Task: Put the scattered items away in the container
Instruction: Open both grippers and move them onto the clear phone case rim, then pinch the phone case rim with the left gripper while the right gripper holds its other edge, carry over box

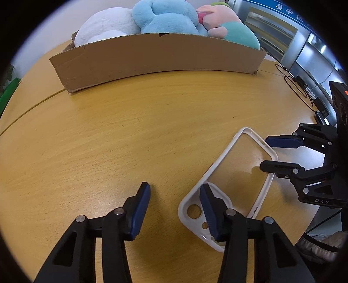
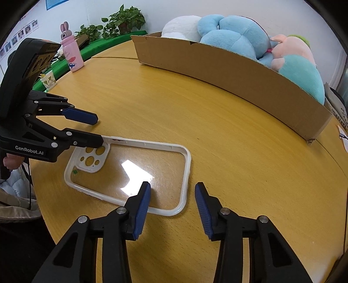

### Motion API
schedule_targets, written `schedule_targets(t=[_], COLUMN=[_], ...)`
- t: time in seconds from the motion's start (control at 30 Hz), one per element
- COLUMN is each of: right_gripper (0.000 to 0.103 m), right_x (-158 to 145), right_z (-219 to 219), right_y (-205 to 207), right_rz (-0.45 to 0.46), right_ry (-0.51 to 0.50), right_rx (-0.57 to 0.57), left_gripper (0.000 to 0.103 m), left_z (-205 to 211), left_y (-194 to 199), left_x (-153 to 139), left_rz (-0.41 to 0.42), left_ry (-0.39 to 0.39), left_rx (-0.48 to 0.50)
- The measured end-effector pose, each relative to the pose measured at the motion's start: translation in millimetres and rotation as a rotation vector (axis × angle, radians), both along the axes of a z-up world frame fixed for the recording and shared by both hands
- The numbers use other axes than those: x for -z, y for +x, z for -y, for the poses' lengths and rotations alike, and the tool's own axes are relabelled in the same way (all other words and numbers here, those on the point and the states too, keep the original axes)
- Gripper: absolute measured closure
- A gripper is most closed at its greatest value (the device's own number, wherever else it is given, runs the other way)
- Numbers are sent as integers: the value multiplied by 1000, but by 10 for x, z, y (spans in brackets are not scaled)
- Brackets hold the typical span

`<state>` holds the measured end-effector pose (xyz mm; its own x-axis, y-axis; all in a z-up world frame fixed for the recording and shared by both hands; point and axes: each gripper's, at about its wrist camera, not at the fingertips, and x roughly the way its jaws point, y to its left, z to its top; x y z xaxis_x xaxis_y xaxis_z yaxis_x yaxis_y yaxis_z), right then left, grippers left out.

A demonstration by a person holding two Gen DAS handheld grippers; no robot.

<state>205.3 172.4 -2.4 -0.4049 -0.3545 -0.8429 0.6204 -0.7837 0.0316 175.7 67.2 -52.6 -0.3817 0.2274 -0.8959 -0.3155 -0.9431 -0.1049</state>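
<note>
Presently recorded, item by item:
Case: a clear-backed phone case with a white rubbery rim [image 2: 128, 174] and a camera cut-out is seen lying flat on the table, well apart from the box.
Box: a long, shallow brown cardboard box [image 1: 156, 58] with a ragged upper edge is set at the far side of the table.
Contents: a white plush [image 1: 104, 26], a blue plush [image 1: 165, 17] and a pink-and-teal plush [image 2: 298, 65], all soft and rounded, are piled in the box.
Left gripper [image 1: 175, 209]: black arms with ribbed blue pads; jaws are held partly apart, one finger over the case's camera end, the other over bare wood. Nothing is clamped.
Right gripper [image 2: 173, 209]: jaws are likewise partly apart, straddling the case's opposite short rim; contact cannot be told.
Surface: a rounded table of pale wood grain [image 1: 108, 141], smooth, with a seam.
Room: white wall.
Right view only: a pink rabbit-topped bottle [image 2: 70, 52], a paper cup [image 2: 49, 80], potted leafy plants [image 2: 124, 21].
Left view only: black cables [image 1: 295, 87] and glazed panels.
</note>
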Motion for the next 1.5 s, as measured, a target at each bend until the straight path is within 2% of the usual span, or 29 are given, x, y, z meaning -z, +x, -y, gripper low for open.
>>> schedule_targets(t=[0.07, 0.1, 0.17, 0.33, 0.6, 0.73, 0.9, 1.2, 1.5], right_gripper=[73, 74, 81, 95, 96, 96, 97, 97, 97], right_x=[-7, -9, -10, -20, -85, -234, -396, -803, -1053], right_z=[1, 5, 7, -4, 4, -45, -35, 30, 101], right_y=[-15, -21, -32, -87, -187, -251, -419, -773, -929], right_rz=[6, 7, 7, 10, 2, -29, -67, -152, -219], right_ry=[-6, -4, 1, 4, 1, -26, -30, -45, -44], right_rx=[2, 4, 6, 38, 82, 124, 163, 189, 196], left_gripper=[69, 72, 84, 85, 85, 86, 86, 87, 88], left_z=[-28, -25, -34, -42, -87, -98, -141, -75, -22], left_y=[-27, -27, -40, -68, -143, -215, -365, -659, -813], left_x=[-3, -3, 0, -5, -152, -264, -428, -847, -1085], left_rz=[5, 6, 11, 21, -22, -54, -104, -203, -258], left_ry=[7, 6, 5, 7, -9, 6, -12, -12, -10], left_rx=[4, 5, 8, 7, 12, 23, 35, 36, 37])
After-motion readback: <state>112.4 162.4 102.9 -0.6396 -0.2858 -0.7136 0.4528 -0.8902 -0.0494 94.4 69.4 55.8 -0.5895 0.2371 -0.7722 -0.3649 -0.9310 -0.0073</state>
